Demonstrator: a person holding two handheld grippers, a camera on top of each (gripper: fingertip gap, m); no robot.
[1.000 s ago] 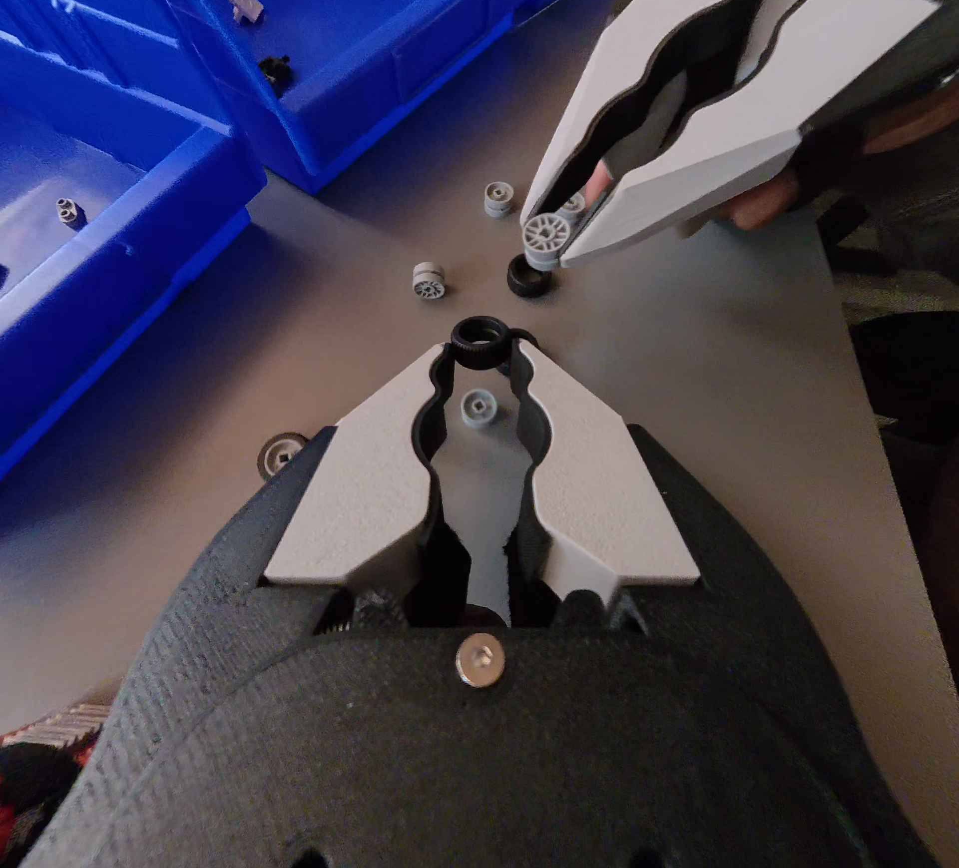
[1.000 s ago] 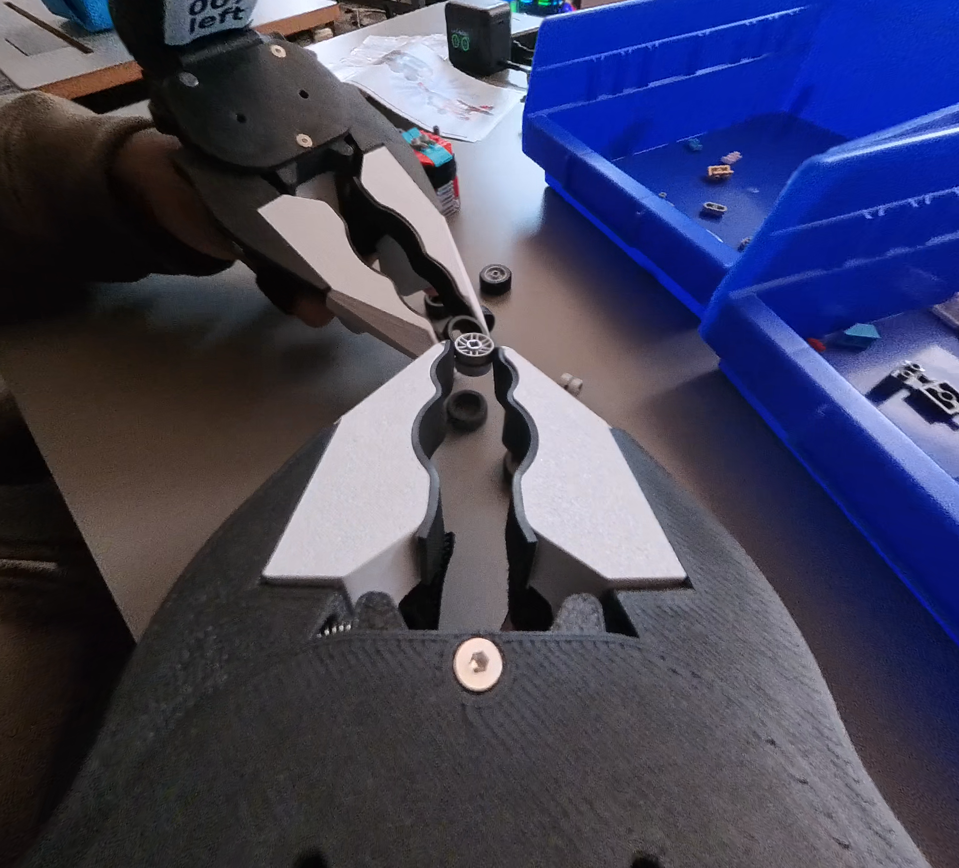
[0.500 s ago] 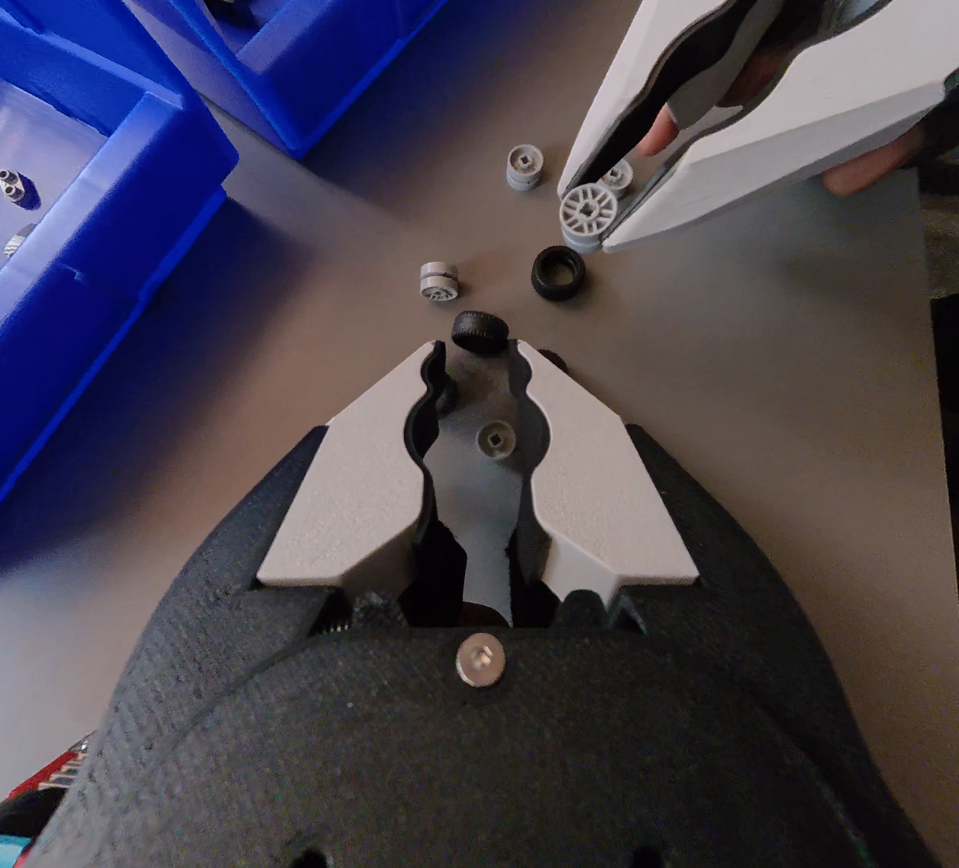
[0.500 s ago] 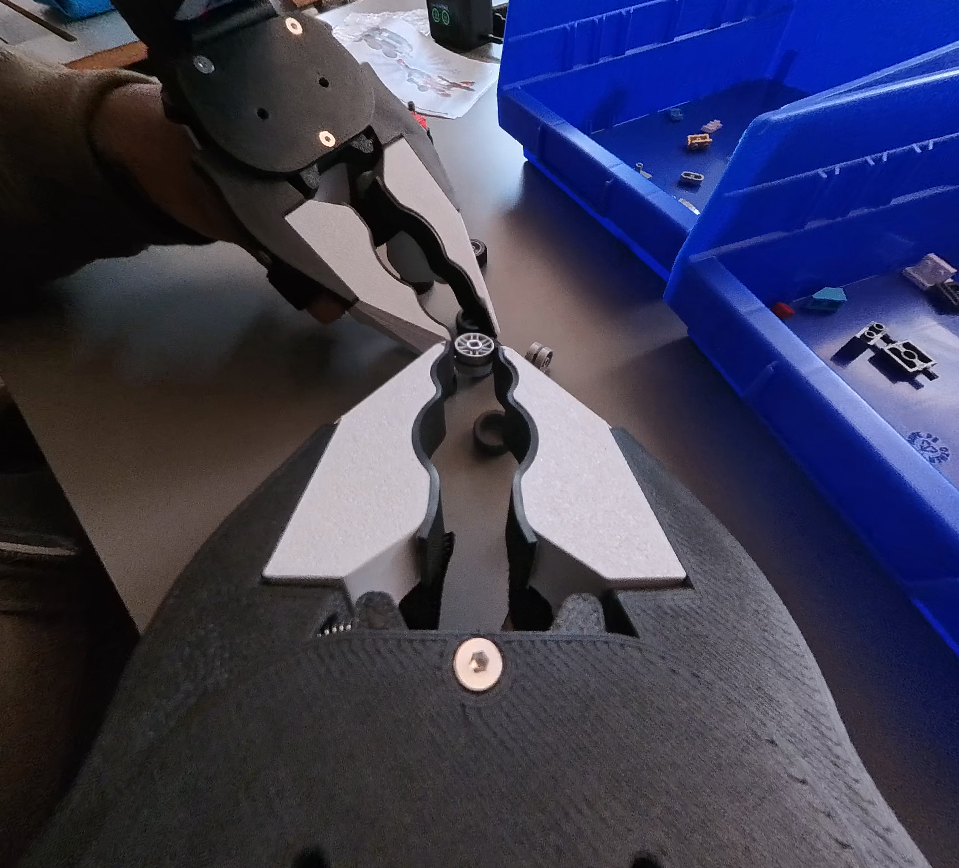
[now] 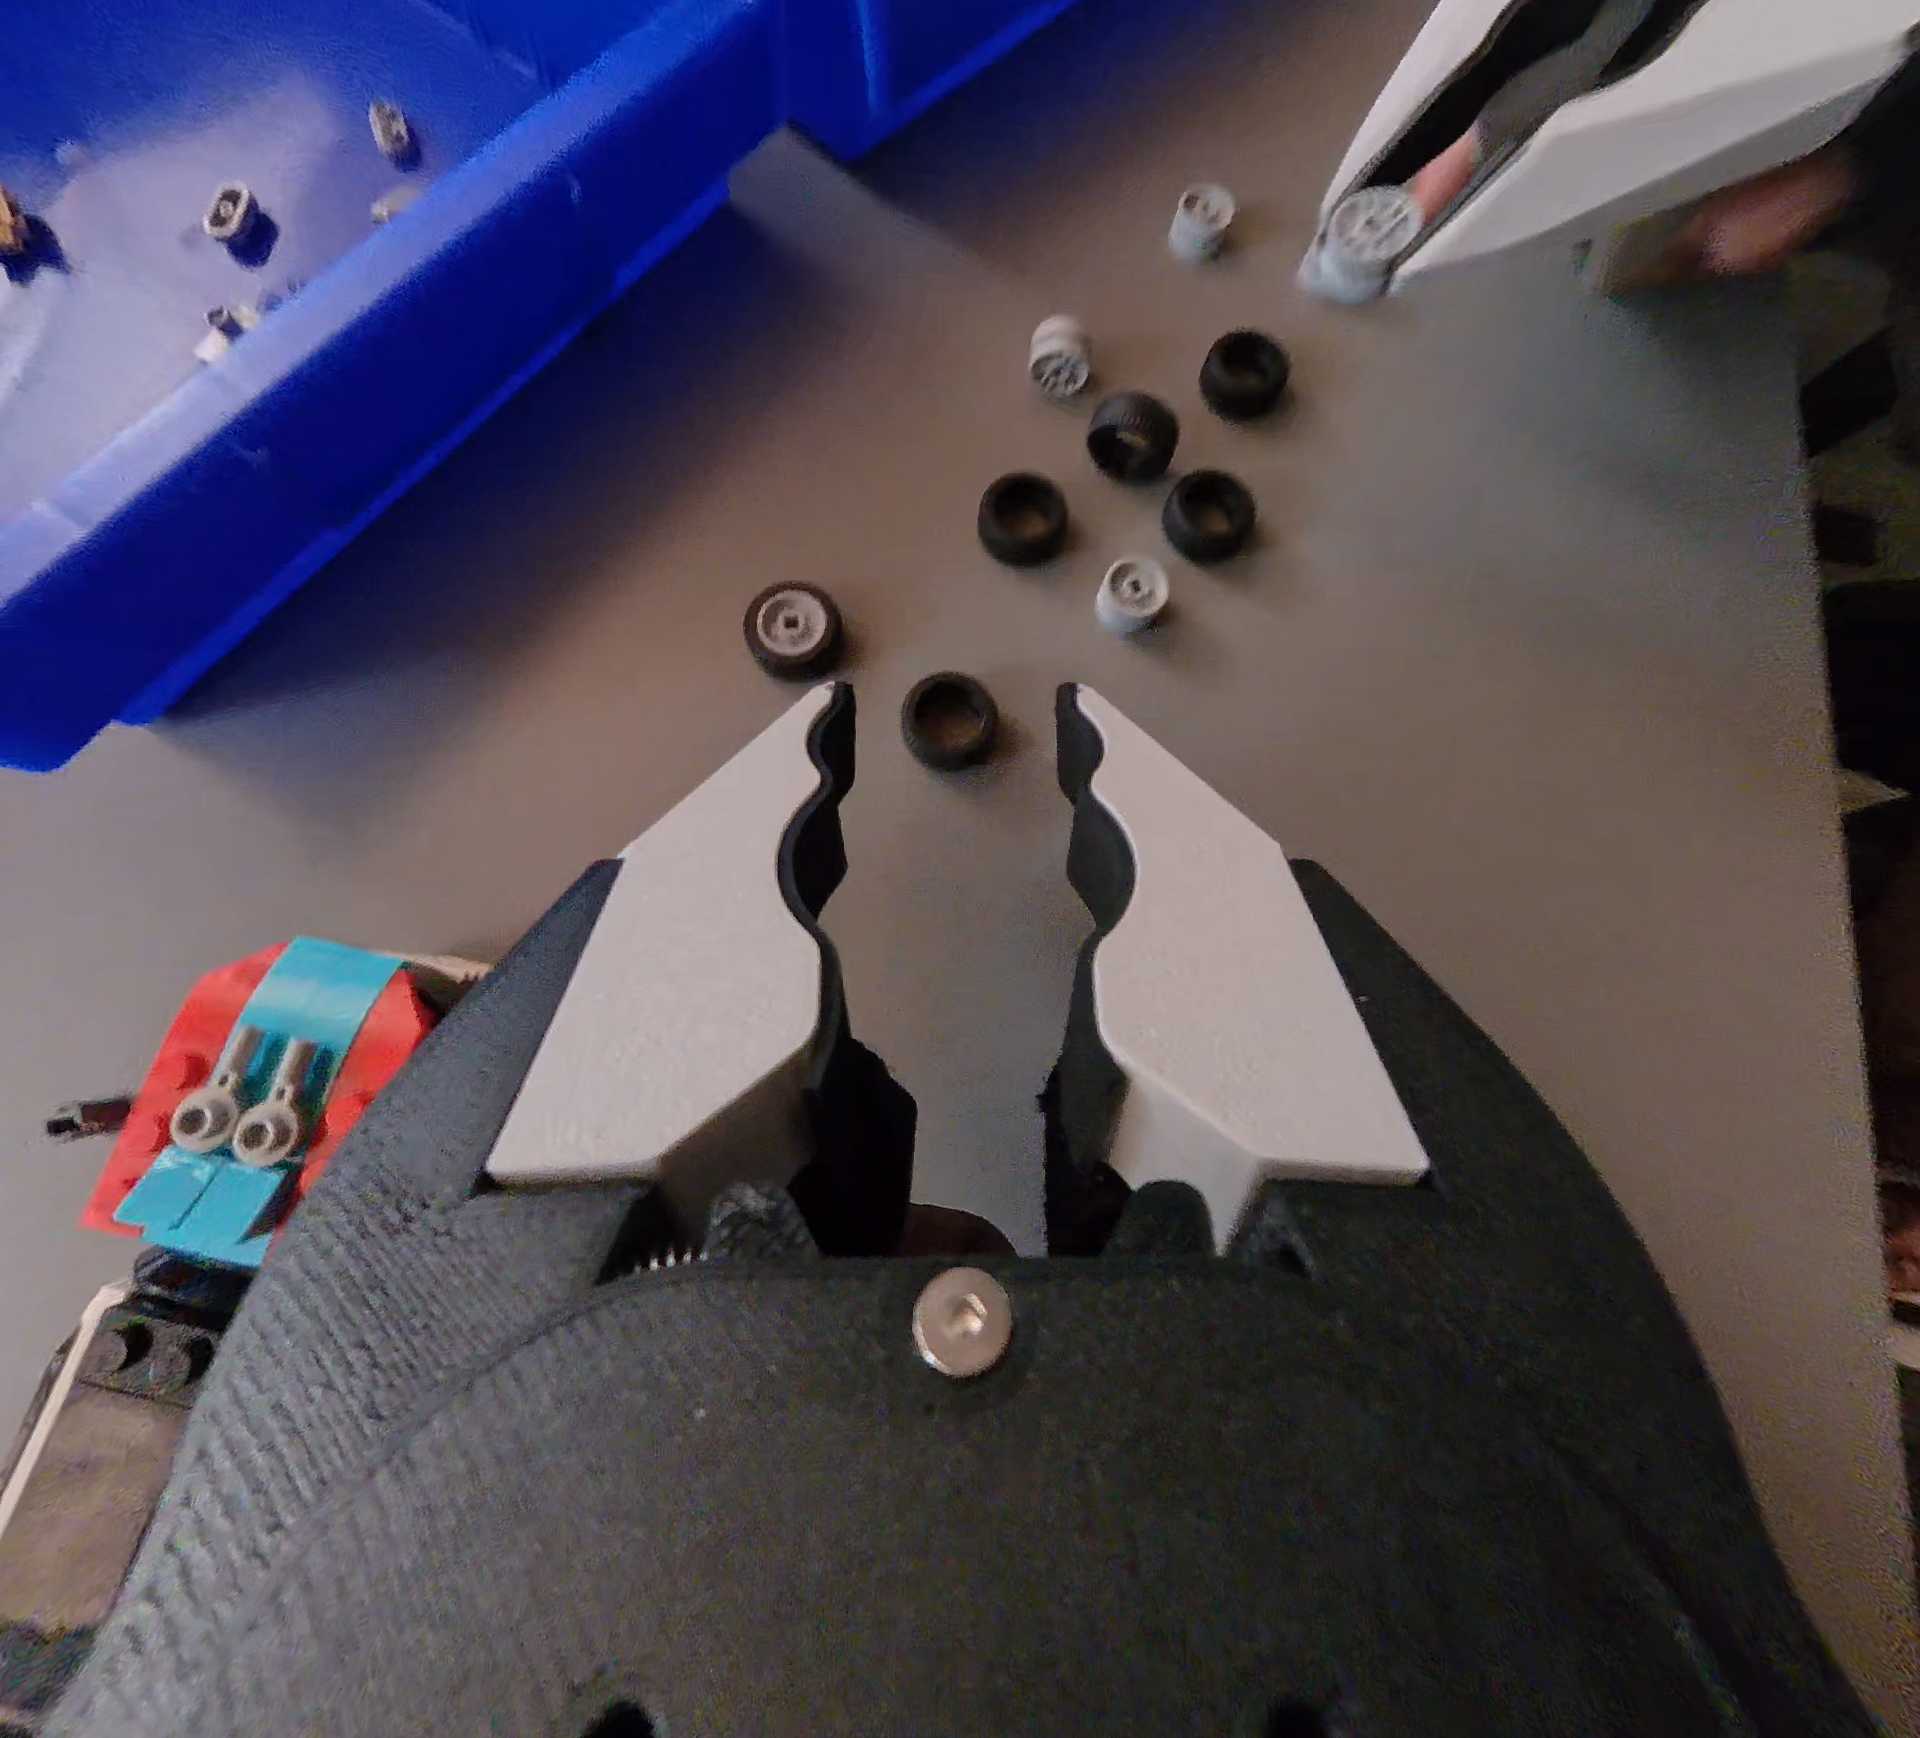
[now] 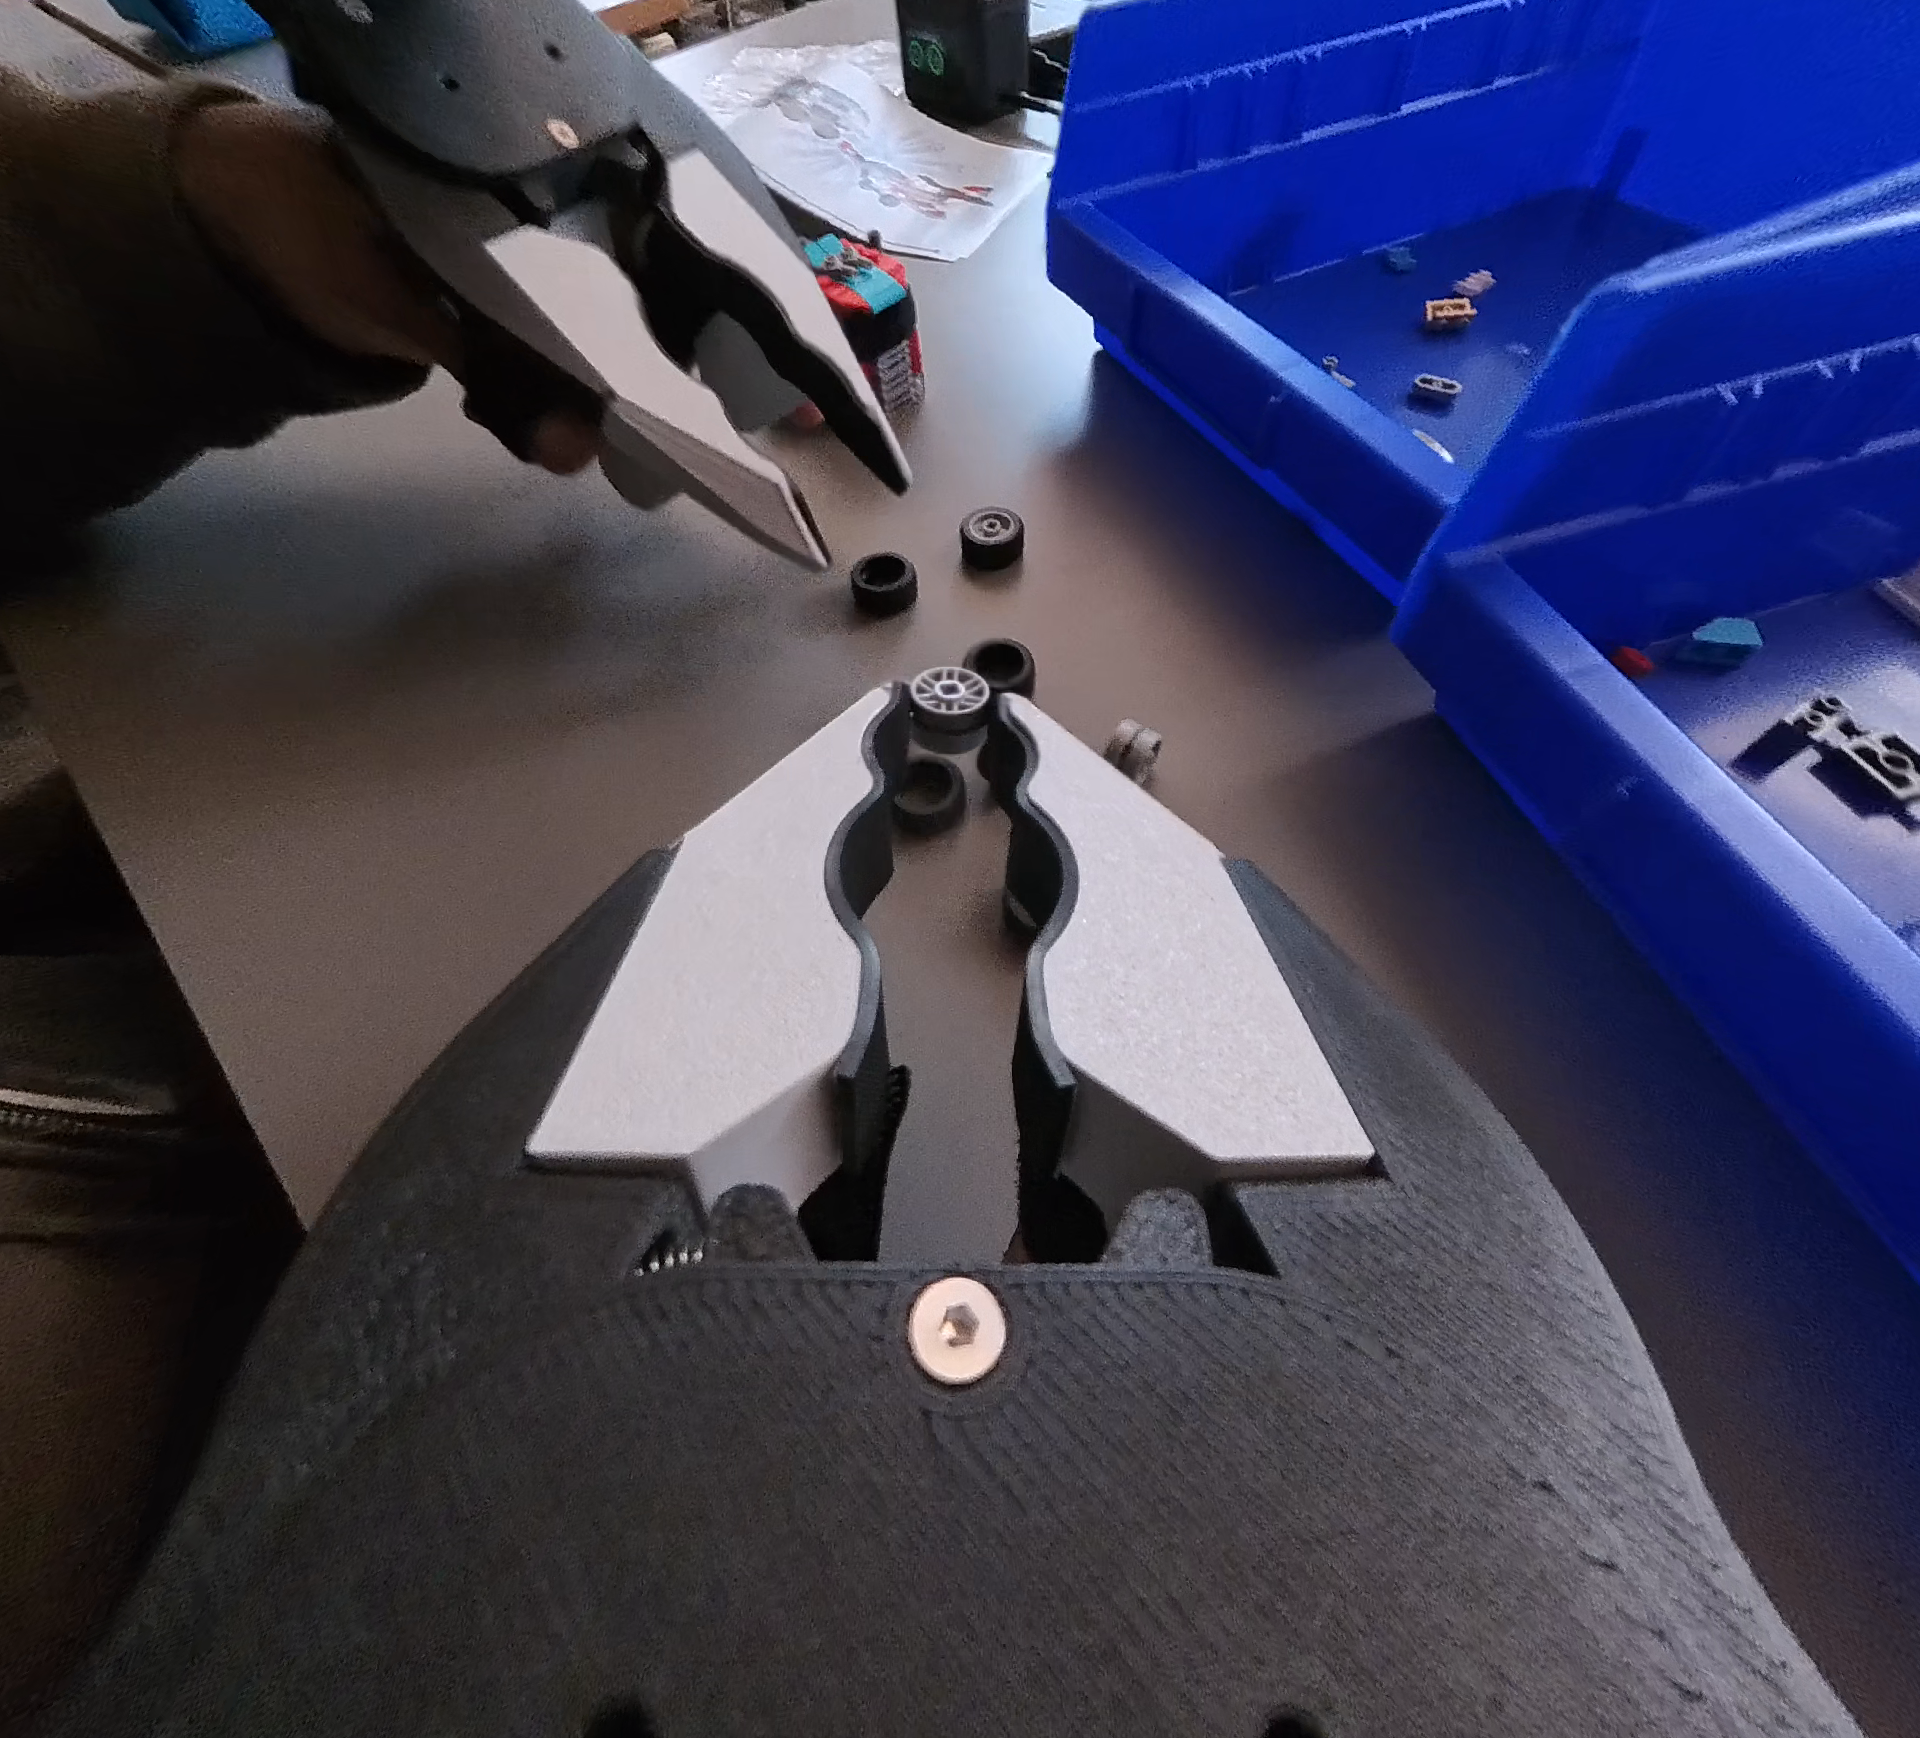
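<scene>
Left wrist view: my left gripper [image 5: 954,701] has its fingers spread wide, nothing pinched, and a black tyre [image 5: 949,720] lies on the grey table [image 5: 520,805] between the tips, clear of both pads. An assembled wheel [image 5: 793,629] sits just beside the left tip. My right gripper [image 6: 951,703] pinches a grey spoked rim [image 6: 949,697] at its tips, above scattered tyres near the blue bins [image 6: 1299,358].

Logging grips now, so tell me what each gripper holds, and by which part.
Right gripper pinches a grey wheel hub by its rim. Left gripper holds nothing.
</scene>
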